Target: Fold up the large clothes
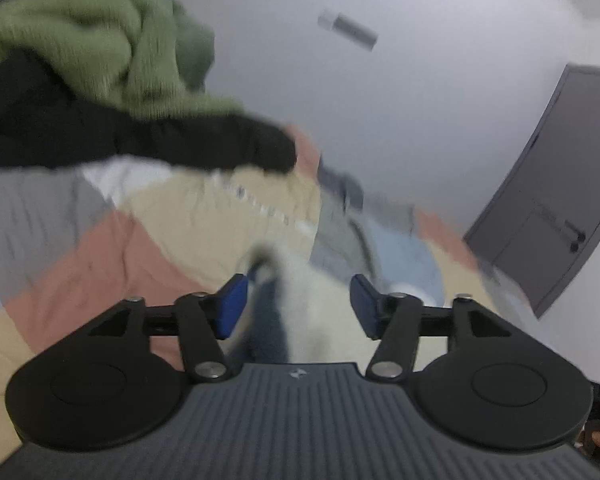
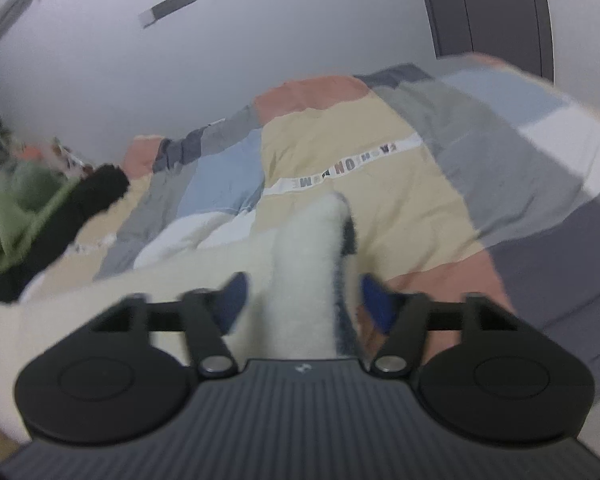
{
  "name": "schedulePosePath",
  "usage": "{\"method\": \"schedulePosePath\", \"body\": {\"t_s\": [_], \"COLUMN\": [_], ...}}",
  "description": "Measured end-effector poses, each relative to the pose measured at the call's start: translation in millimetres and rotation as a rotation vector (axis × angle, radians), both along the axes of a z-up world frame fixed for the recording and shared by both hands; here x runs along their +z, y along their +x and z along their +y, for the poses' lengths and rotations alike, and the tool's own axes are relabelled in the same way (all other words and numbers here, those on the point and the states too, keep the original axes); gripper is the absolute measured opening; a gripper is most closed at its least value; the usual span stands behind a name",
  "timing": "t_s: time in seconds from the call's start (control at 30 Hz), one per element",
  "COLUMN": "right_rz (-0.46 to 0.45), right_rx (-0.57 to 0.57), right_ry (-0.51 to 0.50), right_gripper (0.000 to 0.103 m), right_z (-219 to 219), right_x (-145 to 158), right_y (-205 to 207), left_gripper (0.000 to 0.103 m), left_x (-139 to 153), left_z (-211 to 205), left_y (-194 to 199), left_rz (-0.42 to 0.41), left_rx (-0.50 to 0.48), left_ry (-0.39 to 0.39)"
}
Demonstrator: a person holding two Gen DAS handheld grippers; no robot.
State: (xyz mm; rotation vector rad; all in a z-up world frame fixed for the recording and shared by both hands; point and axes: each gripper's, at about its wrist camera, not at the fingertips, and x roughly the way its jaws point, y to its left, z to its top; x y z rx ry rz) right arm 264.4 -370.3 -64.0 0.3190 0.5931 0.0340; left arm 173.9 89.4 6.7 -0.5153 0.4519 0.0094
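**Both claws spread, cream fleece between the pads**

Left gripper (image 1: 298, 306) stands released, blue pads apart; a fold of the cream fleece garment (image 1: 320, 312) with a dark edge runs between them, clear of either pad; right gripper (image 2: 304, 300) likewise spread, the garment (image 2: 304, 264) rising as a blurred ridge between its fingers; it lies on the patchwork bedspread (image 2: 380, 168), near a green knit (image 1: 80, 44) and a black garment (image 1: 148, 136).
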Motion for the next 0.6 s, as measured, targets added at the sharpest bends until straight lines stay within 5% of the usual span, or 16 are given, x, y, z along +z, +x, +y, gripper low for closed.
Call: {"method": "schedulePosePath", "body": {"t_s": [0.17, 0.47, 0.6], "right_rz": [-0.092, -0.15, -0.096], "right_rx": [-0.004, 0.049, 0.08], "right_ry": [0.007, 0.151, 0.277], "right_gripper": [0.084, 0.084, 0.084], "right_z": [4.4, 19.8, 23.8], "right_x": [26.9, 44.6, 27.9], "right_y": [-33.5, -87.9, -100.8], "left_gripper": [0.068, 0.071, 0.078], "left_x": [25.5, 7.0, -6.8], "left_z": [-21.2, -68.2, -76.7], "left_y": [-33.9, -73.9, -73.3], "left_rz": [-0.052, 0.078, 0.118], "left_rx": [-0.047, -0.176, -0.203], "left_ry": [0.004, -0.11, -0.191]}}
